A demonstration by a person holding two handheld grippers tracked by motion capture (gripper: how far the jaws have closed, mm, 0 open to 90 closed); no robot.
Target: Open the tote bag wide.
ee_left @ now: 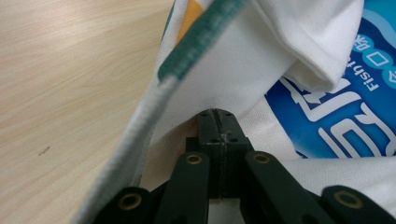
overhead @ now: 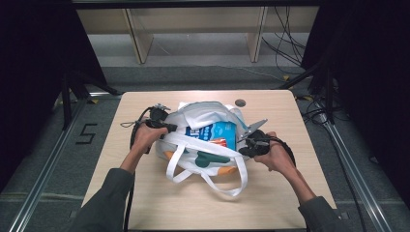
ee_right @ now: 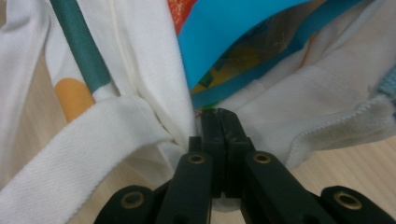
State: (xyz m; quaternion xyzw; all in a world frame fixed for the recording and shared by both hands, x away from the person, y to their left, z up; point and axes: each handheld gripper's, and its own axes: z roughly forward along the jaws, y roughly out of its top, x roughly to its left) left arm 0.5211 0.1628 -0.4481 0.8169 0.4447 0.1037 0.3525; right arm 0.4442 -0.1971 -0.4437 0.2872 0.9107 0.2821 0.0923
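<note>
Table (overhead: 145, 203) of pale wood grain carries everything, and the biggest thing on it is a white cloth tote bag (overhead: 203, 121) with orange and dark green printing, lying slumped near the middle with its mouth pulled wide between the two hands. Its long white webbing handles (overhead: 208, 181) loop out over the near part of the tabletop. Inside the open mouth sits a blue plastic packet (overhead: 218, 133) with white lettering, and a strip of red shows beside it.

At the bag's left edge the left hand (overhead: 143, 137) holds the left gripper (ee_left: 219, 126); in the left gripper view its black jaws are pressed together on the white cloth of the bag's rim, with a green-trimmed edge (ee_left: 201, 37) rising just above and the blue packet close on the right. At the bag's right edge the right hand (overhead: 276, 153) holds the right gripper (ee_right: 219, 123); in the right gripper view its jaws are likewise closed, pinching a fold of the bag's white fabric where a handle strap meets the body, with the blue packet just beyond the tips.

Small grey round disc (overhead: 240, 103) lies on the table past the bag, near the far edge
</note>
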